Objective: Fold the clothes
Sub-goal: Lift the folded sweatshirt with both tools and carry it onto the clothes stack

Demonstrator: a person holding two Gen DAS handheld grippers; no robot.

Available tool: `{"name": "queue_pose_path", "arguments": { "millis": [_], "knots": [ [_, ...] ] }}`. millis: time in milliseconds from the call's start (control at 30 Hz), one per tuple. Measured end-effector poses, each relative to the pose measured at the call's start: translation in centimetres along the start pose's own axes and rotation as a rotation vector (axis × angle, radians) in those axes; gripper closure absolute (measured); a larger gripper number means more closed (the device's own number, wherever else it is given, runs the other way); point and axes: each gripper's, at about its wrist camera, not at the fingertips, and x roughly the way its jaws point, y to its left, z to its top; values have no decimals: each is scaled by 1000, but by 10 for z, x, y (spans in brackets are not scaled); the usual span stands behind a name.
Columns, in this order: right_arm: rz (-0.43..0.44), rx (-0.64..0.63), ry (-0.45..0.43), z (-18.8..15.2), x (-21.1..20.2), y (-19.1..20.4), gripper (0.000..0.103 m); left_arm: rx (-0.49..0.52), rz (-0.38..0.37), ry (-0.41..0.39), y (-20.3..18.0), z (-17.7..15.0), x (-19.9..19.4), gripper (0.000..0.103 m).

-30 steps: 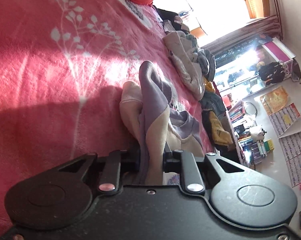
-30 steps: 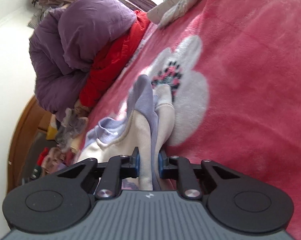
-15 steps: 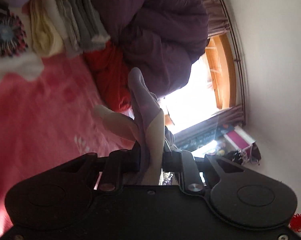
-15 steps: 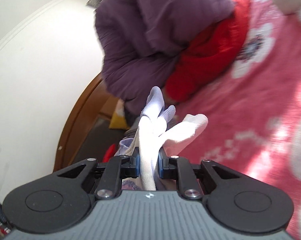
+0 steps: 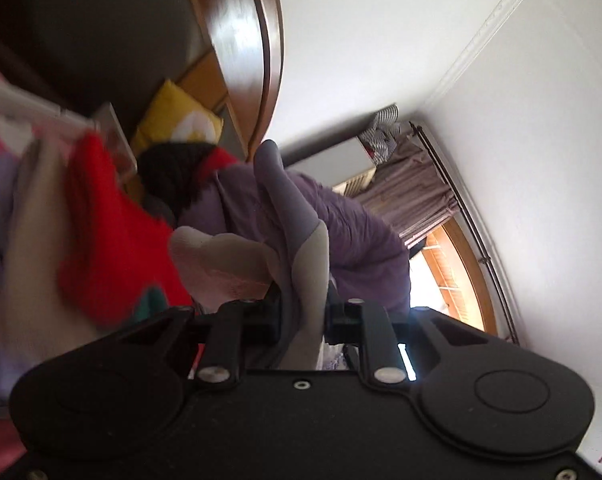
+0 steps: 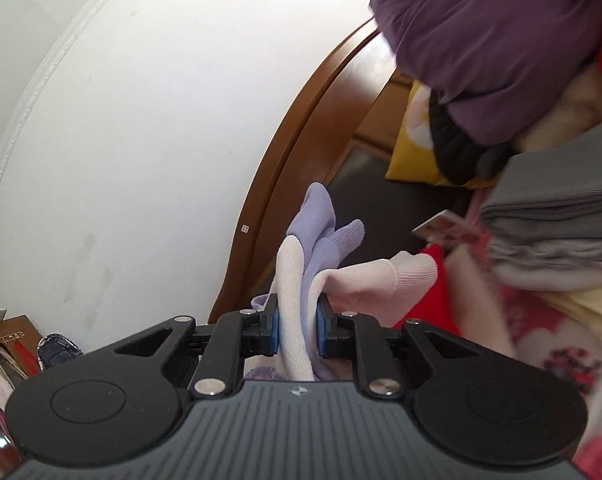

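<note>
Both my grippers have swung up off the pink bedspread toward the wooden headboard [image 6: 301, 128], left gripper [image 5: 301, 316] and right gripper [image 6: 297, 330] each clenched on the lavender-and-cream garment [image 6: 301, 280] bunched between their fingers, pointing roughly level, so I should keep both pinches firm and the cloth taut before laying it flat.

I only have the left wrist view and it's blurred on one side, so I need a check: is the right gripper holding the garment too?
Observer: Yes. The right gripper is shut on the garment, cream and lilac cloth between its blue pads.
Operator: Anything folded nearby?
Observer: A grey folded stack lies to the right of it.
Operator: What's on the far left there?
Observer: A dark shoe low by the white wall.
</note>
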Motion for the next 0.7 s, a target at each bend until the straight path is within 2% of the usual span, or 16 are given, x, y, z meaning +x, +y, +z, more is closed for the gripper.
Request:
{"name": "queue_pose_path", "arguments": {
  "millis": [67, 133, 167, 200, 233, 267, 300, 333, 367, 433, 500, 600, 700],
  "knots": [
    [-57, 3, 11, 4, 29, -4, 84, -8, 16, -12, 9, 21, 9, 86],
    [-114, 6, 21, 8, 58, -9, 79, 22, 108, -7, 26, 31, 24, 86],
    [-205, -19, 37, 5, 70, -13, 75, 31, 205, 15, 41, 30, 34, 84],
    [-333, -58, 59, -1, 80, -19, 63, 35, 328, 68, 55, 26, 43, 80],
    [-460, -98, 81, -7, 90, -25, 63, 48, 377, 78, 61, 17, 39, 76],
    [-509, -115, 76, -12, 90, -28, 62, 62, 403, 74, 65, 6, 32, 70],
    [-511, -119, 55, -17, 86, -30, 59, 61, 393, 37, 64, 0, 17, 62],
    [-486, -123, 4, -21, 76, -28, 59, 61, 389, -7, 62, -5, 2, 43],
    [-444, -131, -42, -24, 63, -23, 58, 66, 396, -44, 60, -9, -10, 40],
    [-418, -164, -59, -29, 40, -15, 43, 76, 410, -85, 57, -19, -34, 40],
    [-441, -189, -45, -36, 16, -10, 41, 77, 421, -100, 56, -31, -50, 40],
    [-500, -225, 1, -54, -35, -6, 39, 86, 417, -58, 46, -46, -65, 37],
    [-584, -251, 26, -76, -94, 2, 30, 135, 430, 20, 26, -74, -70, 32]
  ]
}}
